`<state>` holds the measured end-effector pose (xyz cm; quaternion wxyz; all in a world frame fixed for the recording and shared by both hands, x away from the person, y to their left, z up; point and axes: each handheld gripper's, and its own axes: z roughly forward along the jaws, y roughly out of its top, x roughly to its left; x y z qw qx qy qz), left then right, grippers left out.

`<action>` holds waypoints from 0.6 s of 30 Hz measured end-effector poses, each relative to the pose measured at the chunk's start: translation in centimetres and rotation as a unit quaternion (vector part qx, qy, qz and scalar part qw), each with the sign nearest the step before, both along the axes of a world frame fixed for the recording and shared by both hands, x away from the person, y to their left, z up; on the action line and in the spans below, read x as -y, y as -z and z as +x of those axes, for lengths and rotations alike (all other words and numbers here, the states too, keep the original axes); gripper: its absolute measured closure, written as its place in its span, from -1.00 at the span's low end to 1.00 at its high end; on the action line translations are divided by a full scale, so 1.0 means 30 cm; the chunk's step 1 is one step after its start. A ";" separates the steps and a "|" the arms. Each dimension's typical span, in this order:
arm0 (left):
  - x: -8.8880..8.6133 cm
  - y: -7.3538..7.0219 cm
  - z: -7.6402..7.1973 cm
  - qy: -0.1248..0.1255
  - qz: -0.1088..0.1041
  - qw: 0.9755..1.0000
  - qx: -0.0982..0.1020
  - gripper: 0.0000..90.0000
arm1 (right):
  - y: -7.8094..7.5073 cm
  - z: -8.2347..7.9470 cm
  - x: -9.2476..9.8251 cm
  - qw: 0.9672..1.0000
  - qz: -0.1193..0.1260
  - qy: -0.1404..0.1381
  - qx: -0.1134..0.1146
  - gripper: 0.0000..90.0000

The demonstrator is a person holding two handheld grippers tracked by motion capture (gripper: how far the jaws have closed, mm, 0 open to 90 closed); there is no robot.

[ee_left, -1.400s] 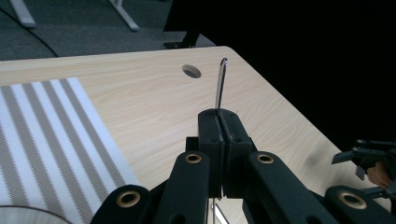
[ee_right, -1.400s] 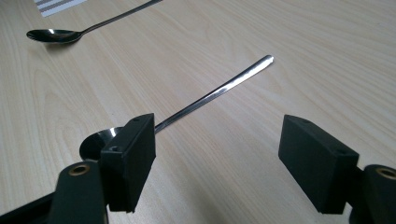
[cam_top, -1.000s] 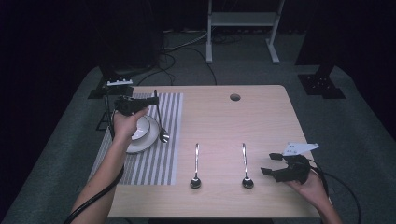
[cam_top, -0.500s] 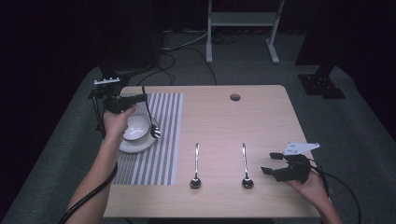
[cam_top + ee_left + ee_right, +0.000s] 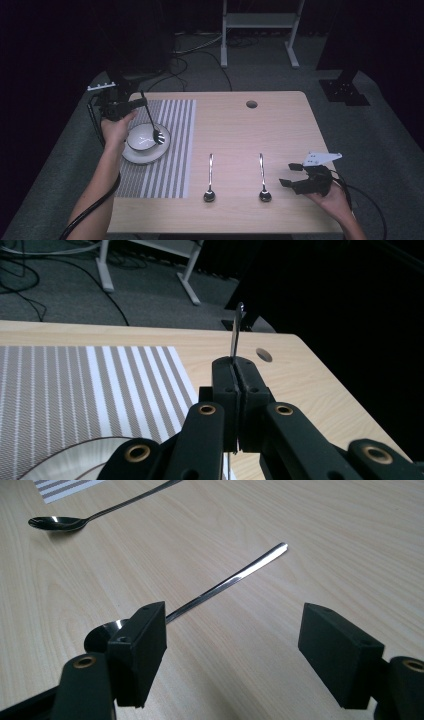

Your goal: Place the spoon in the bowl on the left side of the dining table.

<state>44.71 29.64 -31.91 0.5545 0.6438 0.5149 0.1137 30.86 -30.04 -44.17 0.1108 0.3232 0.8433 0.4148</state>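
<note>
From above, the left gripper (image 5: 131, 104) pinches a spoon (image 5: 151, 121) by its handle, the bowl end hanging over the white bowl (image 5: 140, 138) on the striped mat (image 5: 170, 150). The right gripper (image 5: 290, 175) rests beside two more spoons (image 5: 209, 176) on the table (image 5: 250, 135).

In the left gripper view, the jaws are pressed together on the handle (image 5: 236, 335).

In the right gripper view, the jaws stand spread, with a spoon (image 5: 230, 582) lying beyond them.

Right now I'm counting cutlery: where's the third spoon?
High view, left side: the left gripper holds the spoon, tip in the bowl on the striped mat.
</note>
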 end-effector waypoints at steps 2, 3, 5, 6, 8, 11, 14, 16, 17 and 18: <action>-0.007 0.000 -0.001 -0.004 -0.002 1.000 0.000 0.98 | 0.000 0.000 0.001 1.000 0.000 0.000 0.000 -0.42; -0.014 0.000 -0.001 -0.007 -0.001 1.000 0.001 0.98 | 0.001 0.000 0.002 1.000 0.000 0.001 0.000 -0.42; -0.028 0.001 -0.003 -0.013 -0.001 1.000 0.000 0.98 | 0.001 0.000 0.003 1.000 0.001 0.001 0.001 -0.42; -0.041 0.003 -0.004 -0.019 0.002 1.000 0.001 0.98 | 0.001 -0.001 0.004 1.000 0.001 0.002 0.000 -0.42; -0.052 0.005 -0.004 -0.025 0.003 1.000 0.001 0.98 | 0.002 0.000 0.004 1.000 0.000 0.000 0.001 -0.42; -0.071 0.007 -0.008 -0.035 0.004 0.999 0.000 0.98 | 0.002 0.000 0.003 1.000 0.000 0.001 0.000 -0.42; -0.084 0.007 -0.009 -0.043 0.003 0.999 0.002 0.98 | 0.002 0.000 0.003 1.000 0.000 0.001 0.001 -0.42; -0.094 0.008 -0.012 -0.051 0.004 0.999 0.002 0.98 | 0.002 0.000 0.003 1.000 0.000 0.001 0.000 -0.42; -0.106 0.011 -0.014 -0.059 0.007 0.998 0.003 0.98 | 0.002 0.000 0.002 1.000 -0.001 0.000 0.000 -0.42; -0.106 0.011 -0.014 -0.059 0.007 0.998 0.003 0.98 | 0.002 0.000 0.002 1.000 -0.001 0.000 0.000 -0.42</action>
